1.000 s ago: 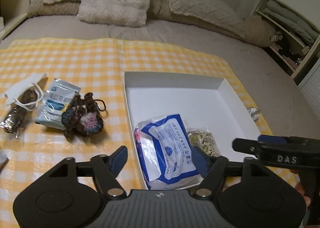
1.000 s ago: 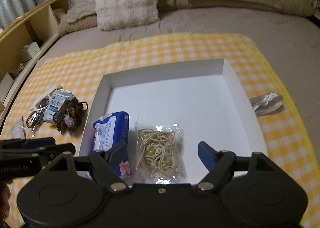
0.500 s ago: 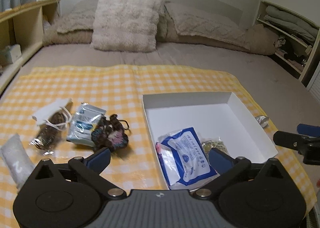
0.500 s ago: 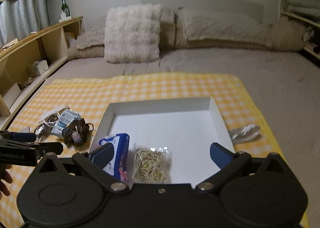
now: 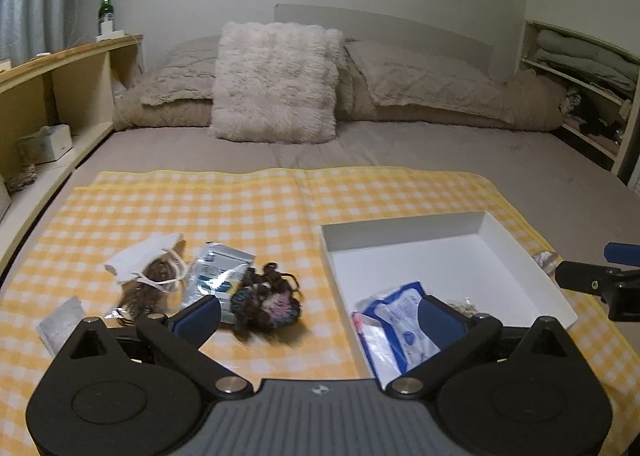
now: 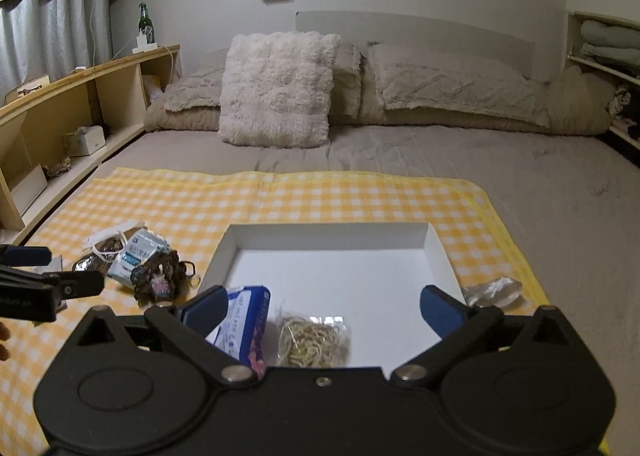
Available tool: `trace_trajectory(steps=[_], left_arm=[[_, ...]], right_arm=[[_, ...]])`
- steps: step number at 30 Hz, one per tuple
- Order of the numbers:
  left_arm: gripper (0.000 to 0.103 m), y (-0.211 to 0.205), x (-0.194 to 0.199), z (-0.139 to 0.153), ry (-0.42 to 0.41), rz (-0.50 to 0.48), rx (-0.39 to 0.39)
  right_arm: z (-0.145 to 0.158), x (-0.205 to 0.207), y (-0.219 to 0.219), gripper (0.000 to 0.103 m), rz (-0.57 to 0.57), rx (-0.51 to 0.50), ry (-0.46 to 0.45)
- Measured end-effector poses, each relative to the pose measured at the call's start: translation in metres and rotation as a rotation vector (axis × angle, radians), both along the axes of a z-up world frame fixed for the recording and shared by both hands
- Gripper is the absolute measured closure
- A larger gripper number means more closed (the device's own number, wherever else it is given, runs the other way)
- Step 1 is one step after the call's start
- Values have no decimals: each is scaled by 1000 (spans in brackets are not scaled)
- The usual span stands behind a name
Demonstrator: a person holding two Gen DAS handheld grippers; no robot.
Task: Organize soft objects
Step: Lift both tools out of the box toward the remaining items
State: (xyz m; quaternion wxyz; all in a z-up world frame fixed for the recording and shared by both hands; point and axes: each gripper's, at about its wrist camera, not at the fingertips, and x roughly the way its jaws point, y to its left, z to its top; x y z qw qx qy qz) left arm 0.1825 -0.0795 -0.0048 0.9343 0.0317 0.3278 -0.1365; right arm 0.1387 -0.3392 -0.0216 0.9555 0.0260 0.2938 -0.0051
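Note:
A white shallow box (image 5: 400,230) (image 6: 332,228) lies on a yellow checked cloth (image 5: 224,208) on the bed. In its near left corner rest a blue-and-white packet (image 5: 400,320) (image 6: 244,320) and a clear bag of pale cords (image 6: 312,340). Left of the box lie a dark crocheted bundle (image 5: 266,296) (image 6: 160,276), a silver-blue packet (image 5: 216,272), a white mask over brown strands (image 5: 148,260) and a small white pack (image 5: 62,318). My left gripper (image 5: 320,316) and right gripper (image 6: 324,306) both stand open and hold nothing, above the box's near edge.
A crumpled clear wrapper (image 6: 494,290) lies on the cloth right of the box. Pillows (image 5: 276,84) line the head of the bed. A wooden shelf (image 6: 60,116) runs along the left, and shelves of folded linen (image 5: 580,56) stand at the right.
Both grippers have opened wider and drawn up and back from the box, tilting up so the pillows and wall show. The packet and the cord bag stay in the box.

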Motion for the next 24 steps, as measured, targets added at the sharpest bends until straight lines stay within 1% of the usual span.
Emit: trace_trajectory(steps=[8, 13, 18, 24], left_arm=[[0, 35, 7, 7, -24, 83, -4], [0, 67, 12, 10, -38, 172, 2], [0, 101, 19, 13, -52, 267, 11], [0, 139, 26, 14, -52, 374, 20]], right_arm=[[2, 21, 22, 0, 32, -1, -55], [4, 37, 44, 0, 71, 4, -81], [4, 54, 67, 0, 135, 22, -96], [3, 71, 93, 0, 180, 36, -113]])
